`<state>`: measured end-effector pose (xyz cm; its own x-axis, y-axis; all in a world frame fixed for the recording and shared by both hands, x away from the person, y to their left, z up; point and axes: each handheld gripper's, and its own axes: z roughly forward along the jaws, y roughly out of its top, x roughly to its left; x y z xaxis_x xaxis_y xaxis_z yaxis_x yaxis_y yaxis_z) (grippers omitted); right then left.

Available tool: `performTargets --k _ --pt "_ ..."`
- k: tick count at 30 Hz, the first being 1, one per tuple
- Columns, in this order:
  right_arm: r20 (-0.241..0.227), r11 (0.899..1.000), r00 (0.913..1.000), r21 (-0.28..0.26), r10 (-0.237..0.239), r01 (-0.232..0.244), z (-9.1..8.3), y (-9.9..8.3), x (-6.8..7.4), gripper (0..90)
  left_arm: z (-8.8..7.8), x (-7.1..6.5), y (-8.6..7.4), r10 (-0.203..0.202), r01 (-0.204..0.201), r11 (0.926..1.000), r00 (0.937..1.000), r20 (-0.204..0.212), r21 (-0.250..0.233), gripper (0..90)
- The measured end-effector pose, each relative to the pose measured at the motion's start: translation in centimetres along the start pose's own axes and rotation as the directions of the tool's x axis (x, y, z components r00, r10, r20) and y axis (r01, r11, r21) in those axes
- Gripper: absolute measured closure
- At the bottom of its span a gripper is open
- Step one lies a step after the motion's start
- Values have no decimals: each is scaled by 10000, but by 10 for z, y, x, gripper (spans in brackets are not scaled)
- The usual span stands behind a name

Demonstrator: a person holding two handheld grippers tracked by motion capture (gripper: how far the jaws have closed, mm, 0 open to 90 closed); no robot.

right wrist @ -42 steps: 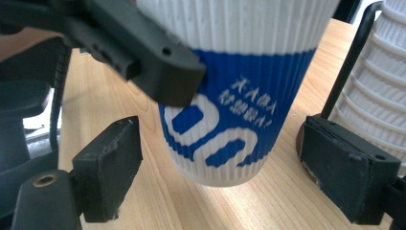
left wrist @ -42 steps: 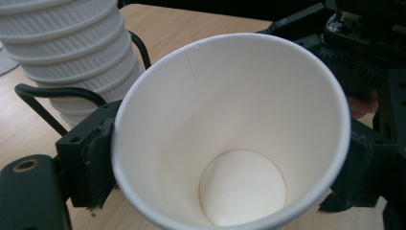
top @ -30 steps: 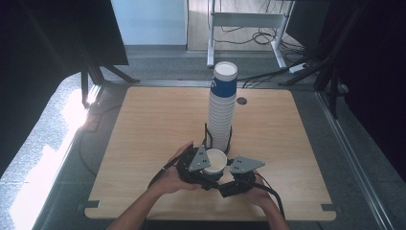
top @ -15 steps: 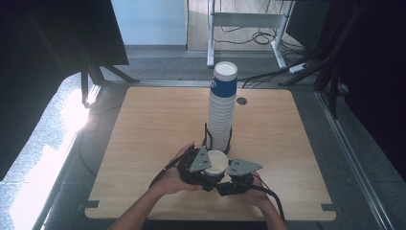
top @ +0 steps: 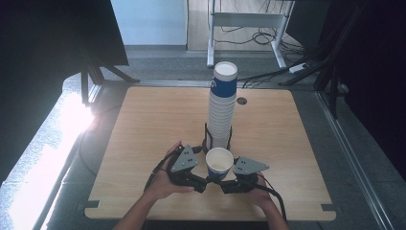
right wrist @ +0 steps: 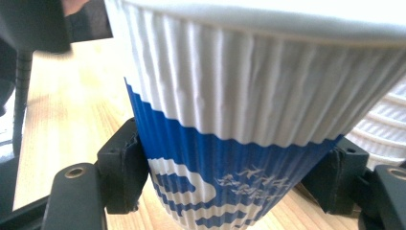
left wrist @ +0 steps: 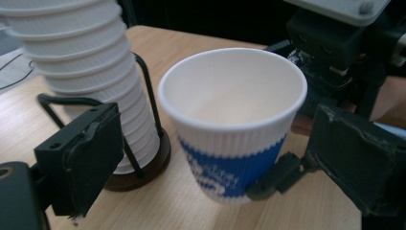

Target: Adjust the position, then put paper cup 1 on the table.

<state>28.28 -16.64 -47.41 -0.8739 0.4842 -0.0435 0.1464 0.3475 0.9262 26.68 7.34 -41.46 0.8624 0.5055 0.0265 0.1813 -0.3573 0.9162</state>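
A white and blue ribbed paper cup (top: pixel 219 163) (left wrist: pixel 230 139) (right wrist: pixel 249 124) stands upright on the wooden table (top: pixel 143 129), just in front of a tall stack of the same cups (top: pixel 223 105) (left wrist: pixel 91 62) held in a black wire holder (left wrist: pixel 143 158). My right gripper (top: pixel 226 183) (right wrist: pixel 229 178) is shut on the cup's lower blue band, its jaws having just closed on it. My left gripper (top: pixel 203 180) (left wrist: pixel 218 158) has just opened. Its jaws stand wide on either side of the cup without touching it.
A small dark hole (top: pixel 241 101) sits in the table behind the stack. Beyond the far edge, a white desk frame (top: pixel 249 19) stands among cables on the floor. Bright glare lies on the floor at the left (top: pixel 72 115).
The left gripper's jaws have opened off the cup and the hand has drawn a little to the left. The right gripper's jaws have closed on the cup, which stays in place.
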Motion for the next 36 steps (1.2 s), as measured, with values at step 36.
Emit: performTargets --k 36 --pt "2913 9906 9486 -928 1235 -1005 -54 -11 -61 261 -25 21 -48 -1753 1772 9842 9677 -1810 -54 65"
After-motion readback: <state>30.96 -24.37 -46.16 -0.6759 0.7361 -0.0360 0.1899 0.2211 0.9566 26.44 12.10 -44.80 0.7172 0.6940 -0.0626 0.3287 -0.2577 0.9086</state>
